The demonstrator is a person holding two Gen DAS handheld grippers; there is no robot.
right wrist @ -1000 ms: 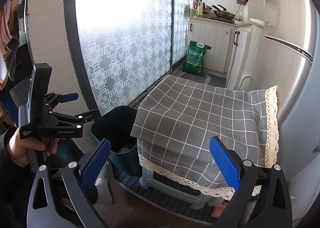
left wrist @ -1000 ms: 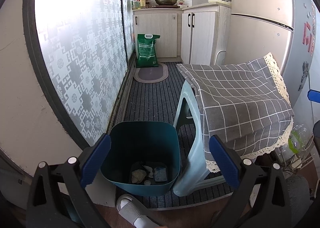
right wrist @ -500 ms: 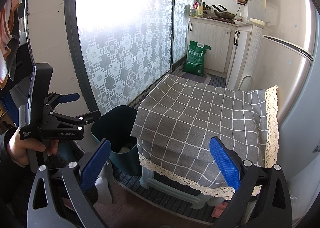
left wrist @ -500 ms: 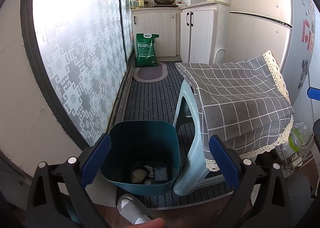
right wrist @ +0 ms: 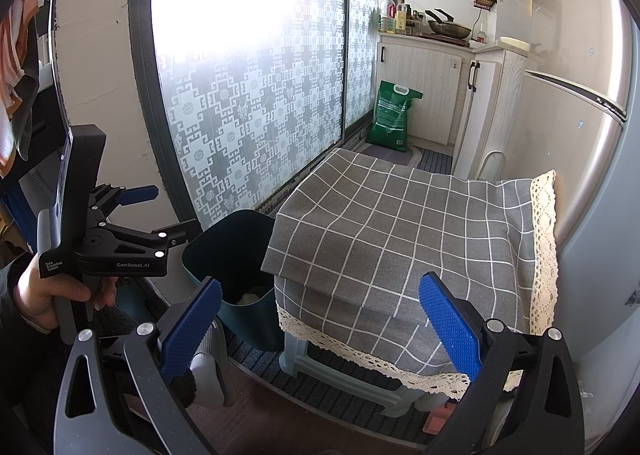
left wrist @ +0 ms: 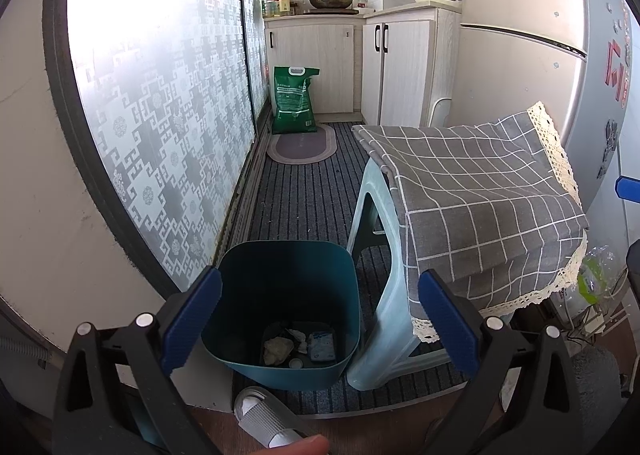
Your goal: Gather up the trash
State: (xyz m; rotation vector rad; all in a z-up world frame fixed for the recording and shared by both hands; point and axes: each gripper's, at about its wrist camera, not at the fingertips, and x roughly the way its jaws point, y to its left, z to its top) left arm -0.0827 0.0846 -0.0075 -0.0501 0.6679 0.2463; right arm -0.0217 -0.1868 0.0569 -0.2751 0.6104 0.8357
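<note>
**Both grippers wide and empty over the bin**

Left gripper hangs above the bin, aimed down into it, jaws spread wide, nothing between them. Trash lies on the bin's bottom. The bin stands just beside the stool. Right gripper is level over the cloth, jaws equally wide, gripping nothing. A hand holds the left gripper's handle.

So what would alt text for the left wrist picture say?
Open left gripper above a teal bin with some trash at its bottom, beside a stool draped in grey checked cloth, in a narrow kitchen.
</note>
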